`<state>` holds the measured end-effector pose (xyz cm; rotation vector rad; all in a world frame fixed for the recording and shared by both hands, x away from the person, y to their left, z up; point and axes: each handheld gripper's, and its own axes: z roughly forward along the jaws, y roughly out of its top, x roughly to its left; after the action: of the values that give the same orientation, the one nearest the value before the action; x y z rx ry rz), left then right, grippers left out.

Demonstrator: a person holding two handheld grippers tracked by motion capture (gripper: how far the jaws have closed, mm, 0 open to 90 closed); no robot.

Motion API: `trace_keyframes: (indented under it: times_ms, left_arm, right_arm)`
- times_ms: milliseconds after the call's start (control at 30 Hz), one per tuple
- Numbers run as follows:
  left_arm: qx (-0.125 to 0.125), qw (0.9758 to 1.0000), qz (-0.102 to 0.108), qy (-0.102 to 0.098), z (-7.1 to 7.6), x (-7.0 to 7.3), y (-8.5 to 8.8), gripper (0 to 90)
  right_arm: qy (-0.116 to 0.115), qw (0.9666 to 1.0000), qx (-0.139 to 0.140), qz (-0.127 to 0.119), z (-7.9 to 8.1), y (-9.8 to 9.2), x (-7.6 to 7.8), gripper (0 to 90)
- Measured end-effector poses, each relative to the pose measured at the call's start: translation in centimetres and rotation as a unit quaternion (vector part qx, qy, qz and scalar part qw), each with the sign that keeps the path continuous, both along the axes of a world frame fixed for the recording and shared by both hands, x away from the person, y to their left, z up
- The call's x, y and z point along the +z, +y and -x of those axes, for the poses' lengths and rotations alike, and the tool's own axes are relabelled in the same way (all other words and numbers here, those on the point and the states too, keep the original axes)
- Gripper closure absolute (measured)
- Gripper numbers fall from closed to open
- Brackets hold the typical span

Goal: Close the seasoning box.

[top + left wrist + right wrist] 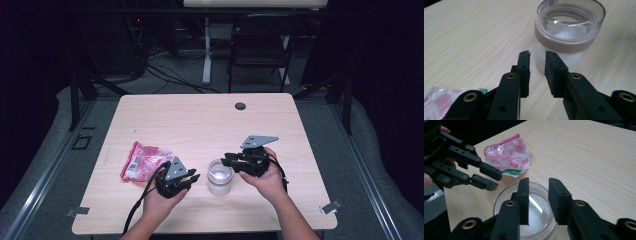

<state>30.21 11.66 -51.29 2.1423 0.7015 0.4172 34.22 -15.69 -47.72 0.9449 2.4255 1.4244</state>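
While my left gripper (192,178) and right gripper (225,159) flank the lidded jar (220,176) near the table's (200,120) front edge, both part-open and holding nothing, I'd next steady it and, probably, grip the lid.

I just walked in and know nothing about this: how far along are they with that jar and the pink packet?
Seemingly near the end. Done: the jar holds white powder and its lid looks on; the pink packet lies crumpled beside it. In hand: nothing; the left gripper and right gripper flank the jar with jaws apart, gripping nothing. Left: perhaps only clearing the packet away, though that is a guess.
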Motion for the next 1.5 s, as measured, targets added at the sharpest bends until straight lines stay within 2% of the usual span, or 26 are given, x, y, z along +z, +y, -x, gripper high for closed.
trace_keyframes:
  times_ms: [200,367,667,733,900,1100,1200,1300,1500]
  left_arm:
    - [0.013,0.9998,0.014,-0.003,-0.2,0.4,0.8,63.1]
    - [0.027,0.9993,0.021,-0.015,-0.4,0.7,1.7,53.5]
    - [0.058,0.9977,0.03,-0.019,-0.8,1.1,4.0,45.8]
    - [0.073,0.9966,0.028,-0.023,-1.0,1.1,5.0,44.7]
    - [0.097,0.9946,0.027,-0.025,-1.2,0.7,6.8,42.6]
    - [0.124,0.9919,0.023,-0.018,-1.2,-0.3,8.9,41.6]
    - [0.137,0.9899,0.029,-0.02,-1.1,-0.8,9.5,40.9]
    - [0.144,0.9891,0.024,-0.02,-1.2,-1.4,9.8,40.8]
    - [0.156,0.9872,0.03,-0.012,-1.3,-2.1,10.6,40.6]
  right_arm:
    - [-0.005,0.9999,-0.013,0.001,0.0,-0.1,0.1,59.7]
    - [-0.005,0.9998,-0.017,-0.005,0.0,-0.2,0.2,57.0]
    - [-0.009,0.9996,-0.024,-0.009,0.0,-0.5,0.4,54.9]
    - [-0.01,0.9996,-0.026,-0.01,0.0,-0.7,0.5,54.6]
    - [-0.01,0.9993,-0.034,-0.01,-0.2,-1.0,0.5,54.5]
    - [-0.005,0.9986,-0.052,-0.013,-0.5,-1.7,0.2,53.9]
    - [-0.005,0.9982,-0.059,-0.014,-0.7,-2.2,0.2,53.3]
    - [-0.002,0.9969,-0.076,-0.017,-0.9,-2.7,-0.1,53.2]
    - [0.002,0.994,-0.109,-0.014,-1.4,-3.5,-1.0,53.1]
